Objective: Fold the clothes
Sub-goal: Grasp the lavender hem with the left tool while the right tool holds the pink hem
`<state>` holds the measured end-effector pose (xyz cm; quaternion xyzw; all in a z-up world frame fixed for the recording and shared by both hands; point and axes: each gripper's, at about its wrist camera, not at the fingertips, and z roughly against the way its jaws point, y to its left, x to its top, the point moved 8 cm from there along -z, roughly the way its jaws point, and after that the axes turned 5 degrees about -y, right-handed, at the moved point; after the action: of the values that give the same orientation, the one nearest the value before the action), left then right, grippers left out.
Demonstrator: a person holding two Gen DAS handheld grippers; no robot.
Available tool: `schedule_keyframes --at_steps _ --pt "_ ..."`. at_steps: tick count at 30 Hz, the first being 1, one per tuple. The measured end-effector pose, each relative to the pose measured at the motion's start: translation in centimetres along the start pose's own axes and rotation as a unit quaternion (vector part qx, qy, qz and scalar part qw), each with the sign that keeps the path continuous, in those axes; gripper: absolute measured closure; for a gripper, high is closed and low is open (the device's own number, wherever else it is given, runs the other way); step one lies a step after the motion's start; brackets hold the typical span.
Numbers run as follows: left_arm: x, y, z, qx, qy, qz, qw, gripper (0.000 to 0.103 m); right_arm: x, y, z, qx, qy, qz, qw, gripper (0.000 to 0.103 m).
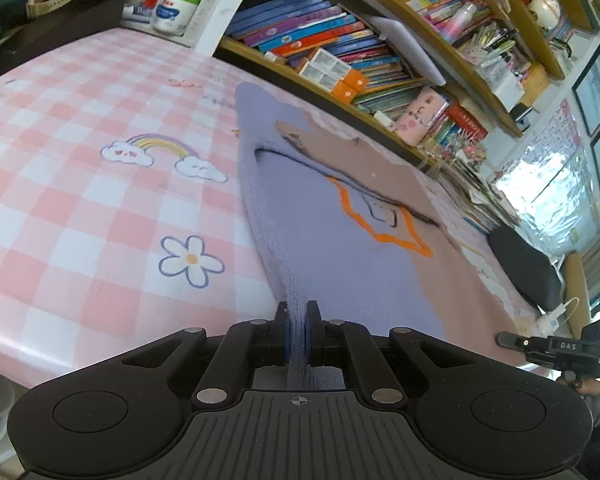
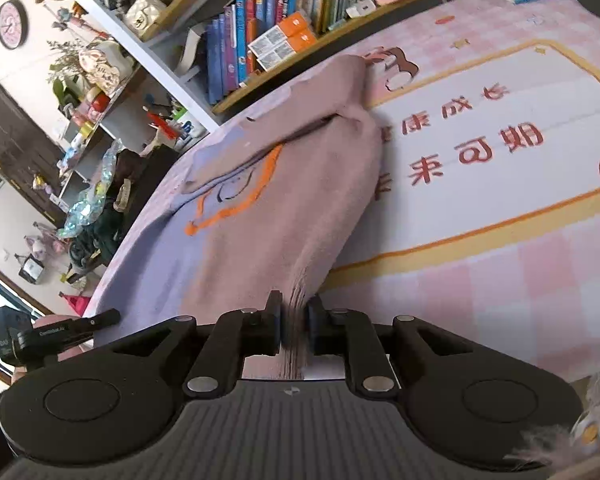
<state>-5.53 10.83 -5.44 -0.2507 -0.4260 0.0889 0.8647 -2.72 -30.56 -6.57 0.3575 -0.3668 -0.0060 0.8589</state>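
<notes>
A knit sweater, lavender on one side [image 1: 328, 240] and dusty pink on the other [image 2: 284, 200], with an orange outline design [image 1: 380, 232], lies stretched on the pink checked tablecloth [image 1: 80, 184]. My left gripper [image 1: 298, 320] is shut on the lavender hem corner. My right gripper [image 2: 295, 316] is shut on the pink hem corner. Both corners are lifted slightly off the table. The right gripper also shows at the right edge of the left wrist view [image 1: 556, 348], and the left gripper shows at the left edge of the right wrist view [image 2: 60, 336].
A bookshelf full of books [image 1: 340, 44] runs along the table's far edge. A white jar with pens [image 1: 174, 8] and dark bags stand at the far left corner. A black pad [image 1: 528, 268] lies at the right. The tablecloth has a printed panel [image 2: 500, 152].
</notes>
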Motion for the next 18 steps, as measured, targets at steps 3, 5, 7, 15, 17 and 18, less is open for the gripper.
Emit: schedule_keyframes --at_steps 3,5,7,15,17,18 --pt "-0.03 0.14 -0.06 -0.004 0.000 0.005 1.0000 0.096 -0.06 -0.07 -0.03 0.004 0.000 -0.001 1.000 0.090" --pt "-0.03 0.26 -0.06 -0.009 -0.001 0.012 0.9999 0.096 -0.15 -0.05 -0.01 0.007 0.001 -0.001 1.000 0.089" --pt "-0.07 0.51 -0.03 -0.014 0.000 0.024 0.9996 0.096 -0.26 -0.02 0.07 0.011 0.003 -0.002 1.000 0.089" --pt "-0.04 0.85 -0.01 -0.031 -0.001 0.041 0.9987 0.098 -0.40 -0.04 0.08 0.020 0.007 -0.002 1.000 0.094" --pt "-0.14 0.88 0.25 -0.035 0.004 0.042 0.9985 0.099 -0.48 0.01 0.44 0.022 0.009 -0.002 1.000 0.094" --pt "-0.24 0.84 0.50 -0.040 0.007 0.042 0.9983 0.099 -0.53 0.08 0.72 0.025 0.010 -0.003 1.000 0.094"
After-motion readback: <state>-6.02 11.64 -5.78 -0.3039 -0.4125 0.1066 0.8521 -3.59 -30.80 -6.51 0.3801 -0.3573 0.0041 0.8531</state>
